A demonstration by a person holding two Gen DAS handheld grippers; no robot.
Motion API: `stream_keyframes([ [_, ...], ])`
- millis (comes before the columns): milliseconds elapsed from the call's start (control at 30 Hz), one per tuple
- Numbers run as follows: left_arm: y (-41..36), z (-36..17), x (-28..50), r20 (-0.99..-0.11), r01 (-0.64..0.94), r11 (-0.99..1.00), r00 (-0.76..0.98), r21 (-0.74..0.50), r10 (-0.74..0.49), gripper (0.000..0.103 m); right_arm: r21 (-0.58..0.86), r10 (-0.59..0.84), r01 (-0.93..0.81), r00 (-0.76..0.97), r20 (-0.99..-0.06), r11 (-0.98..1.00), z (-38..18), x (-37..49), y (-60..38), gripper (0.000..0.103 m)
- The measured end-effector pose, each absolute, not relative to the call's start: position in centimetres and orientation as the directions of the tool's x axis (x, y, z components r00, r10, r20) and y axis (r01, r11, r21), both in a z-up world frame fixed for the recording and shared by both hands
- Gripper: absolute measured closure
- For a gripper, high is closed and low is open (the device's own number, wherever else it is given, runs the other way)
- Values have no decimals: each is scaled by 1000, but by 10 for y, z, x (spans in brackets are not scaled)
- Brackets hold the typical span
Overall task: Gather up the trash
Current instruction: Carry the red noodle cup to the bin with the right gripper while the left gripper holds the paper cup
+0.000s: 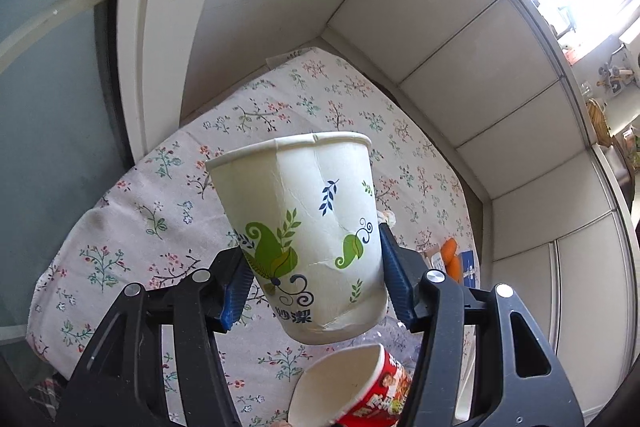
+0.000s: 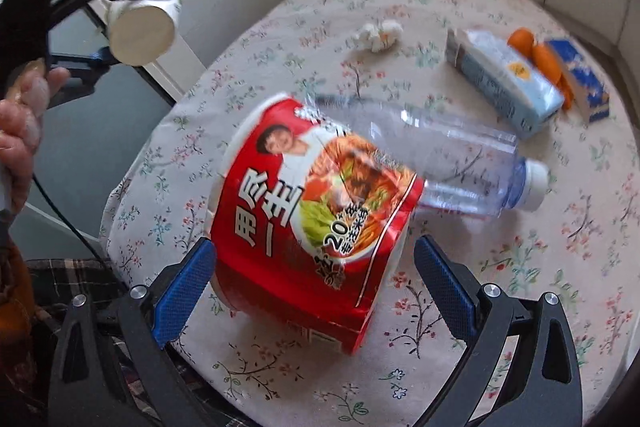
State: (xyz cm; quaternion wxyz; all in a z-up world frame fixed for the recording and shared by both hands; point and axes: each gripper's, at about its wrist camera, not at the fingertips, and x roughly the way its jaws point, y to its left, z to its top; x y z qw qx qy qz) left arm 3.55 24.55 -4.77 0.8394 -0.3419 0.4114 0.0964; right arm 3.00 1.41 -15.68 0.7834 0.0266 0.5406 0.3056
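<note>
My left gripper (image 1: pixel 312 283) is shut on a creased white paper cup (image 1: pixel 304 227) with green leaf print and holds it in the air above the table. The cup (image 2: pixel 144 27) also shows at the upper left of the right wrist view, bottom towards the camera. A red instant noodle bowl (image 2: pixel 312 215) lies between the blue fingers (image 2: pixel 184 287) of my right gripper (image 2: pixel 316 291). The left finger touches it; the right finger stands apart. The bowl's open mouth (image 1: pixel 340 391) shows at the bottom of the left wrist view. An empty clear plastic bottle (image 2: pixel 452 163) lies behind the bowl.
The table has a floral cloth (image 2: pixel 540 267). On it lie a crumpled white tissue (image 2: pixel 380 33), a light blue carton (image 2: pixel 508 83), orange pieces (image 2: pixel 536 55) and a blue packet (image 2: pixel 584 83). White partition panels (image 1: pixel 460 67) stand behind. A glass panel (image 1: pixel 52 127) is at the left.
</note>
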Motion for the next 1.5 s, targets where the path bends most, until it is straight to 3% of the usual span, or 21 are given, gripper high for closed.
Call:
stream_keyframes([
  [233, 242, -53, 39, -764, -432, 752, 628, -498, -146, 48, 401, 551, -498, 197, -811, 769, -165, 24, 32, 9],
  [400, 247, -52, 37, -761, -444, 741, 635, -504, -137, 48, 442, 593, -497, 196, -781, 747, -161, 24, 21, 18],
  [767, 231, -46, 39, -757, -417, 774, 642, -477, -121, 48, 434, 617, -504, 281, -735, 747, -135, 33, -6, 19],
  [1167, 193, -25, 47, -714, -326, 831, 691, -450, -116, 48, 373, 582, -466, 473, -662, 802, -92, 36, -53, 19],
  [1500, 135, -9, 61, -675, -207, 882, 721, -424, -155, 48, 241, 451, -383, 705, -547, 891, -45, 24, -120, 19],
])
